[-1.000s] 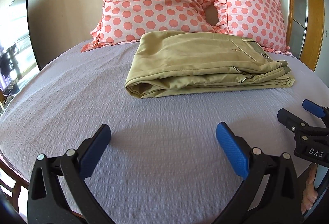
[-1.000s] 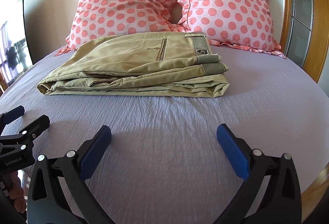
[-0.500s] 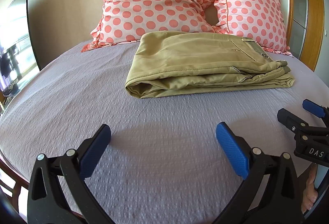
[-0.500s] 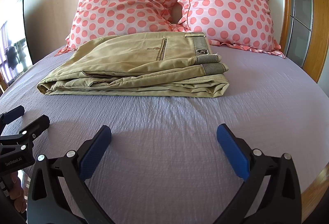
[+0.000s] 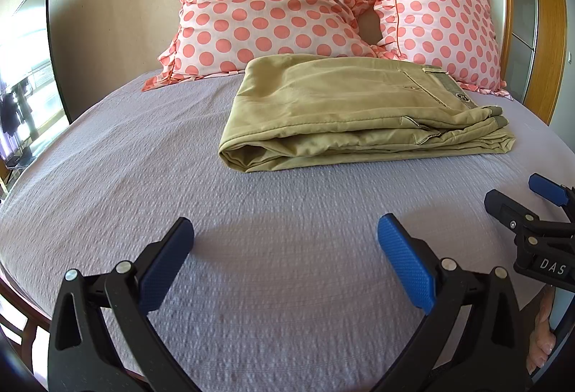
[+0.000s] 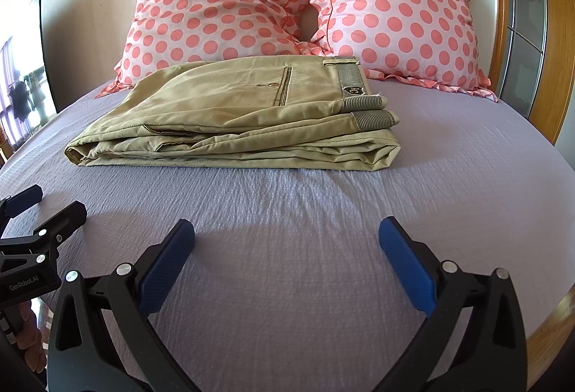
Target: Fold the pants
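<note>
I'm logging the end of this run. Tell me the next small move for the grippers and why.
Probably none on the cloth: just draw both grippers back. The pants already lie in a compact folded stack on the bed, edges roughly aligned, in front of the pillows. The left gripper and right gripper are both open, empty, and short of the pants.

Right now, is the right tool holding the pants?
No, the right tool is open over the bare sheet, well apart from the folded pants.
</note>
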Tool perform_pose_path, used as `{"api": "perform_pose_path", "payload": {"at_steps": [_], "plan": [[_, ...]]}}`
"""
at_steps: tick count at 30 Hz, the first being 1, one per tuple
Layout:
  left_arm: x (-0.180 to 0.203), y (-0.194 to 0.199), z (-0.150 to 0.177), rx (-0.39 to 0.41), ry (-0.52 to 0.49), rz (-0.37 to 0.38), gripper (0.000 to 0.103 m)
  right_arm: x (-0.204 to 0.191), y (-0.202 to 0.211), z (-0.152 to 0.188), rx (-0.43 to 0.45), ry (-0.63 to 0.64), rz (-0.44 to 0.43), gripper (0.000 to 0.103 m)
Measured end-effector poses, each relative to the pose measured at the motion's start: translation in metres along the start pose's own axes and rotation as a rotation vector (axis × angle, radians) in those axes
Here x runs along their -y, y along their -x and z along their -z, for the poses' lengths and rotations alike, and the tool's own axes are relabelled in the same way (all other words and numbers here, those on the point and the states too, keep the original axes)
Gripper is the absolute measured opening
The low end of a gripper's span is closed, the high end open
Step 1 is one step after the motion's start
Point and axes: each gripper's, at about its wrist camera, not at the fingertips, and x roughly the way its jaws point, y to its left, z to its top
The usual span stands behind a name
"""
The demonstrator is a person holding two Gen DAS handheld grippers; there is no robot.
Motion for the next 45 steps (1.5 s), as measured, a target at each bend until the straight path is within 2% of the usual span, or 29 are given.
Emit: {"api": "perform_pose_path", "payload": {"at_steps": [20, 32, 45], "plan": [[0.000, 0.000, 0.000, -0.001, 0.001, -0.001, 0.101, 0.000, 0.000, 0.000, -0.001, 0.000, 0.000, 0.102], [0.000, -0.002, -0.010, -0.074, 0.016, -0.011, 0.101, -0.001, 0.000, 0.000, -0.001, -0.001, 0.002, 0.102], [0.002, -0.001, -0.009, -0.063, 0.019, -0.013, 0.101, 0.000, 0.000, 0.000, 0.000, 0.000, 0.000, 0.102]]}}
